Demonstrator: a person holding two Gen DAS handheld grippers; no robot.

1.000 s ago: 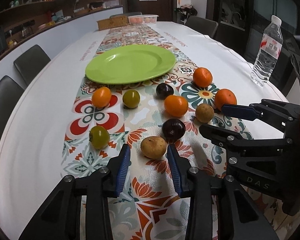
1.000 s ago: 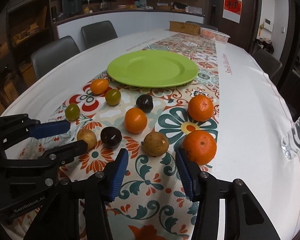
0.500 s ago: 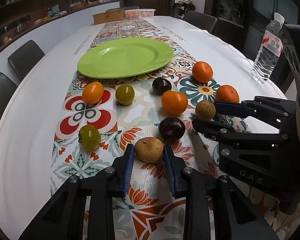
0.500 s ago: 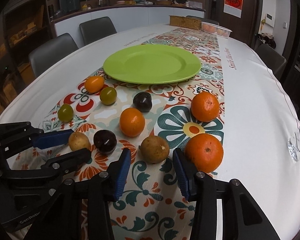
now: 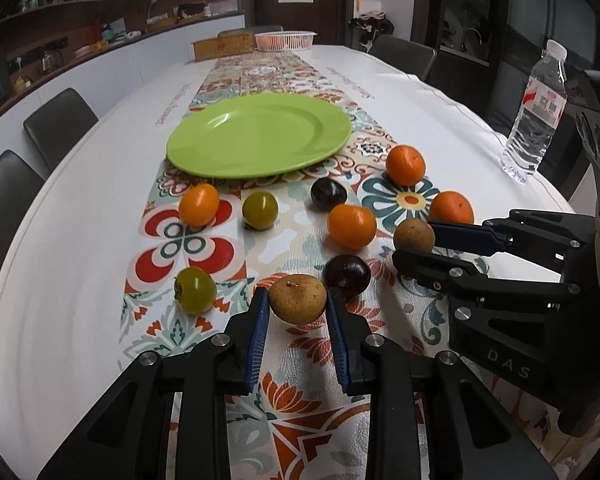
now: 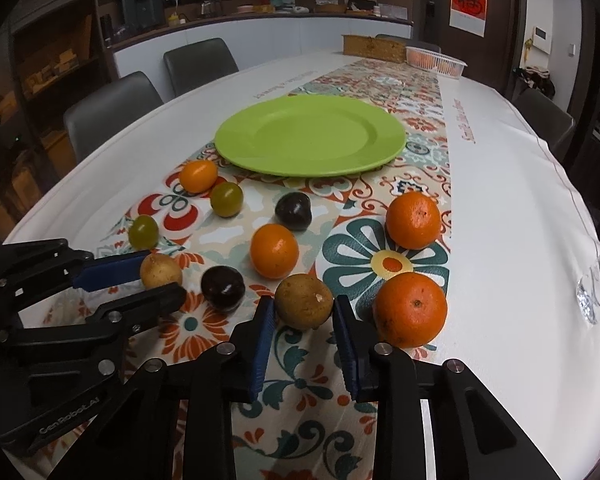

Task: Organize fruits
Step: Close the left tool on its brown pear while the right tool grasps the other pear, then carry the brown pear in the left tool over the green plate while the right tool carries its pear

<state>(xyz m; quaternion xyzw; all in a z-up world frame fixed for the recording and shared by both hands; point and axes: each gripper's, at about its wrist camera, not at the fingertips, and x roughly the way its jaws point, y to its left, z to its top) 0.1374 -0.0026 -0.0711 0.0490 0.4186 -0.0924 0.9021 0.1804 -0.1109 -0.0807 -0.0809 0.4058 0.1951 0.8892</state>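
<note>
Both tongs, left (image 5: 298,312) and right (image 6: 304,312), have seemingly closed on brown fruits (image 5: 297,298).

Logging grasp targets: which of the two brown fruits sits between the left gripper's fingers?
The brown fruit beside the near dark plum, nearest the green fruit; the other is in the right gripper.

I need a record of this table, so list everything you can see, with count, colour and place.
plate: one, green, far end of the patterned runner, nothing on it
orange fruits: four, in front of the plate
green fruits: two, left side
dark purple fruits: two, middle
brown fruits: two, nearest, one in each claw
water bottle: one, clear, right edge
basket: one, far end
left claw: shut on a brown fruit
right claw: shut on the other
</note>
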